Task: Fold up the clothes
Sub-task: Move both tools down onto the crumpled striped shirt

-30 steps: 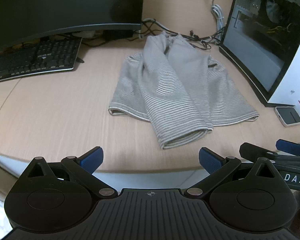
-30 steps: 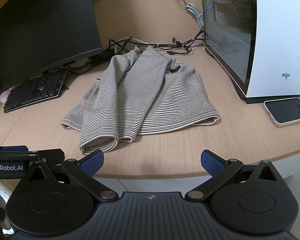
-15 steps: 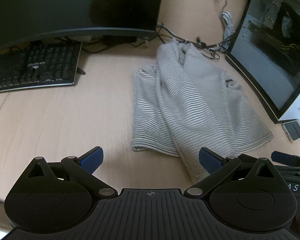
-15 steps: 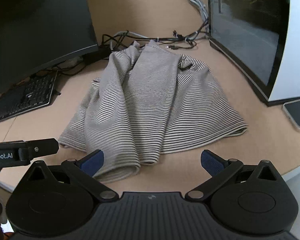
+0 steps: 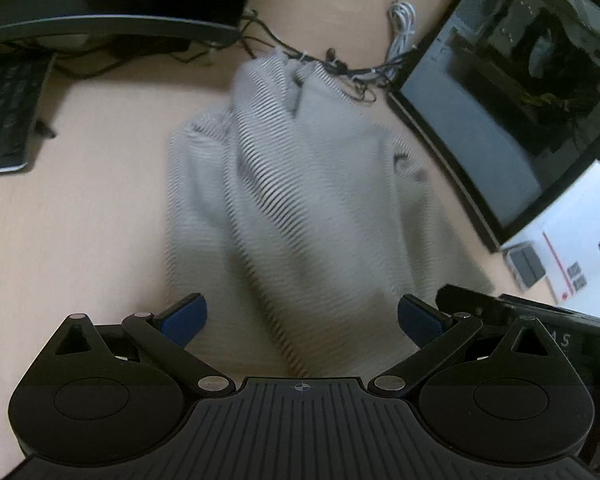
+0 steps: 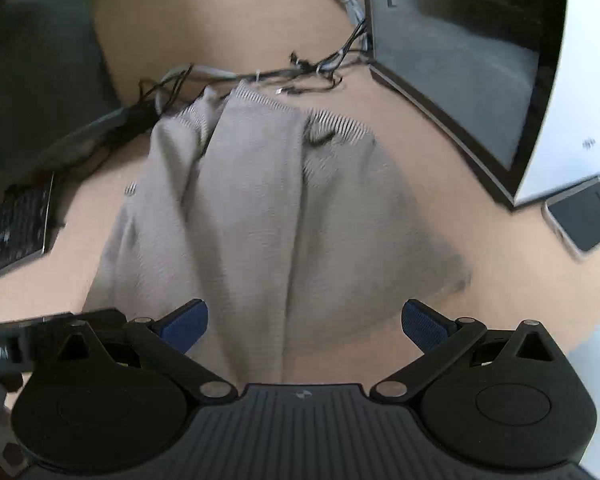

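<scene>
Striped shirt (image 5: 300, 208) lies crumpled mid-desk (image 5: 80, 220) between keyboard (image 5: 8, 120) and PC case (image 6: 480, 80); soft, light, floppy, probably best pinched at near hem corners; left gripper (image 5: 302, 318) and right gripper (image 6: 304, 320) both wide, empty.

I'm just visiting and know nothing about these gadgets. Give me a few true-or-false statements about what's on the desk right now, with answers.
1. The striped garment lies crumpled on the wooden desk. True.
2. The left gripper is clamped shut on the cloth. False: its jaws stand wide open, holding nothing.
3. A phone lies beside the white computer case. True.
4. The right gripper holds a sleeve. False: it is open, empty.
5. A keyboard sits on top of the garment. False: it lies apart, to the side.
</scene>
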Demonstrator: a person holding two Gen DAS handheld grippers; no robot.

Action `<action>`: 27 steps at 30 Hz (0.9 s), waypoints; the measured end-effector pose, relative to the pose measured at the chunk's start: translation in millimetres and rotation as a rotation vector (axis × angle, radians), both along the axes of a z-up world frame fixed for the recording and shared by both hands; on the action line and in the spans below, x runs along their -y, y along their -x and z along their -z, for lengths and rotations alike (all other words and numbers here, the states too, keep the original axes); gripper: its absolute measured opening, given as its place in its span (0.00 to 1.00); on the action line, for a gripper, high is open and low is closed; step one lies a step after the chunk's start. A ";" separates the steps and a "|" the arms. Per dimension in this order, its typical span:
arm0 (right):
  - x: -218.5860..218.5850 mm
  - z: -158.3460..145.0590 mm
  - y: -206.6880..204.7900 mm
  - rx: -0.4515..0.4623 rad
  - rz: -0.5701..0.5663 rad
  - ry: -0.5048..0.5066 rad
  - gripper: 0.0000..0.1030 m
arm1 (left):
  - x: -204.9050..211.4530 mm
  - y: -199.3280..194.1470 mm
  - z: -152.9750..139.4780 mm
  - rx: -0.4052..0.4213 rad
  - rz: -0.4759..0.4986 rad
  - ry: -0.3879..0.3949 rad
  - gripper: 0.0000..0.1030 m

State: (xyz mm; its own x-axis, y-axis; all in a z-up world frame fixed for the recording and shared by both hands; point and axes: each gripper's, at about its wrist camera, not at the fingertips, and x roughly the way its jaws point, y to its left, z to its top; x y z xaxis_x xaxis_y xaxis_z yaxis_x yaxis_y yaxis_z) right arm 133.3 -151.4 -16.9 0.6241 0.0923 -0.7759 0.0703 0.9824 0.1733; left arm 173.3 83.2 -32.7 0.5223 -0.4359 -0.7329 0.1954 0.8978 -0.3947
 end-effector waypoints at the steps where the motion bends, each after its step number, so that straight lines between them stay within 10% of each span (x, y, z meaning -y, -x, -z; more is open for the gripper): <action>1: 5.8 -0.1 -7.2 0.006 -0.005 -0.018 1.00 | 4.2 -6.4 -0.3 -0.003 -0.007 0.010 1.00; 16: 48.8 26.0 -129.4 0.006 -0.203 -0.299 1.00 | 39.8 -94.4 18.3 -0.045 -0.177 -0.100 1.00; 27: 55.9 55.3 -134.1 -0.019 -0.087 -0.488 1.00 | 35.8 -89.4 36.2 -0.061 -0.115 -0.155 1.00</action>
